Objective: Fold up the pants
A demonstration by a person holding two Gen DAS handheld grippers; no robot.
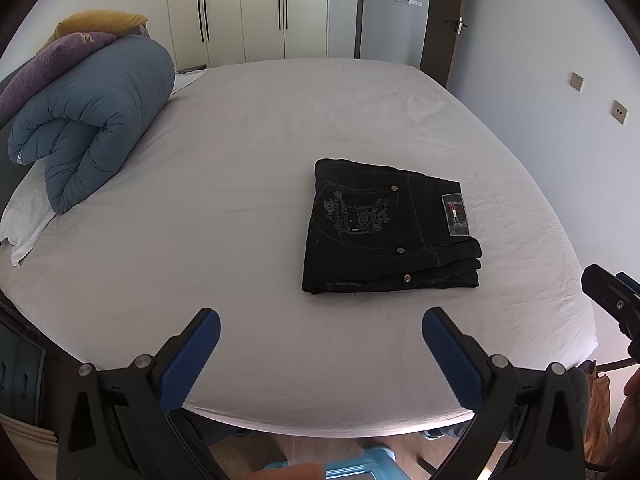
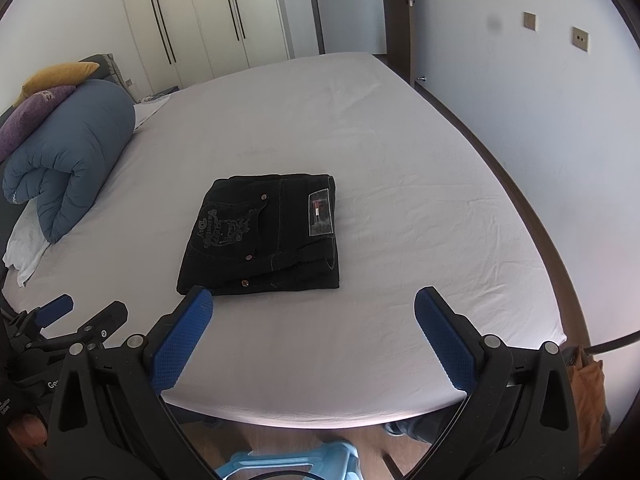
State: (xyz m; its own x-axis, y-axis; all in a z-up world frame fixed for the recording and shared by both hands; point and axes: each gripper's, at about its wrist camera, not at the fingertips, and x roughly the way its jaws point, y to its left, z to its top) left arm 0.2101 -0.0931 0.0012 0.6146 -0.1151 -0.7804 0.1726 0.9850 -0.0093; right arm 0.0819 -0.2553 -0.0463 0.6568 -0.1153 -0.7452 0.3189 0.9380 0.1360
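Pants (image 1: 390, 230) lie folded into a compact black rectangle on the white sheet of the bed (image 1: 240, 160), right of the bed's middle and toward its near edge, with a back pocket's grey embroidery and a small sewn label facing up.

At the far left, a rolled blue duvet (image 1: 96, 116) rests on the bed with a purple cushion (image 1: 52, 64) and a yellow cushion (image 1: 100, 22) stacked on top of it. A white cloth (image 1: 28, 216) sticks out from under the roll's near end. Tall wardrobe doors (image 1: 244, 8) stand behind the bed.

Near the bottom, the left gripper (image 1: 321, 326) hovers above the bed's near edge, its blue-padded fingers spread wide apart and holding nothing. Right of it, the right gripper (image 2: 313, 306) hovers just short of the pants, likewise spread wide and empty. A light blue plastic stool (image 2: 288, 460) sits on the wooden floor below them. On the far right, a dark door (image 1: 446, 20) stands beside the pale wall.
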